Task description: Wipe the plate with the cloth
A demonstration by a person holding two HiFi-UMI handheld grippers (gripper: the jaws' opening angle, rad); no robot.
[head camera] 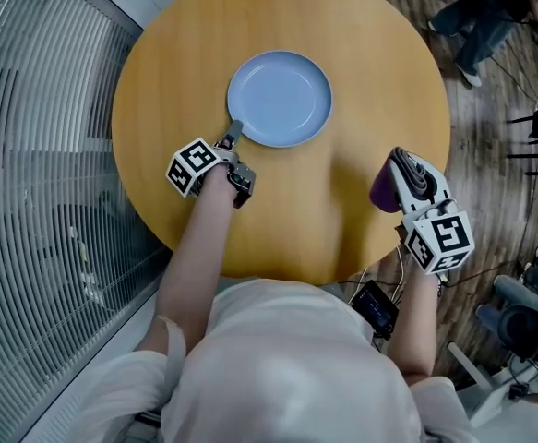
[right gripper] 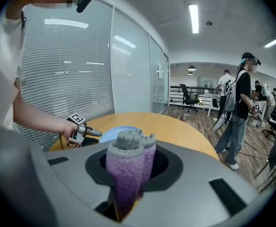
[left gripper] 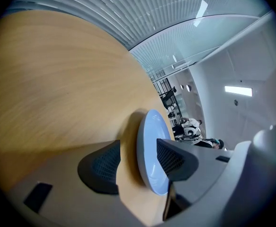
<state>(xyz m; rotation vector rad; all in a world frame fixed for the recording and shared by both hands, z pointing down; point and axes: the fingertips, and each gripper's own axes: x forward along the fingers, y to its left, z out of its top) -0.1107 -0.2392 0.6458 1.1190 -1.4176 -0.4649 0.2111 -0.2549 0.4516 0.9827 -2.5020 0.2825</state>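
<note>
Two grippers: the left gripper (head camera: 233, 137) sat at the near-left rim of the plate (head camera: 280, 98). The right gripper (right gripper: 128, 167) hung out by the table's (head camera: 342, 220) right edge.
Left jaws: they stood wide apart, with the plate's rim between the two pads. Neither pad looked pressed onto it, so I'd say it wasn't gripped.
Right jaws: they were clamped on a folded purple-and-grey cloth (head camera: 383, 190), which poked up out of them.
Plate: it was light blue with nothing on it, and lay flat around the middle of the round wooden table.
Cloth vs plate: they were well apart, with no contact at all.
Done so far: the cloth was already in the right gripper, so that bit was sorted.
Still to do: pretty much all the wiping, by the look of it. The cloth had to come across to the plate and rub over it, probably with the left jaws closing on the rim to steady it.
</note>
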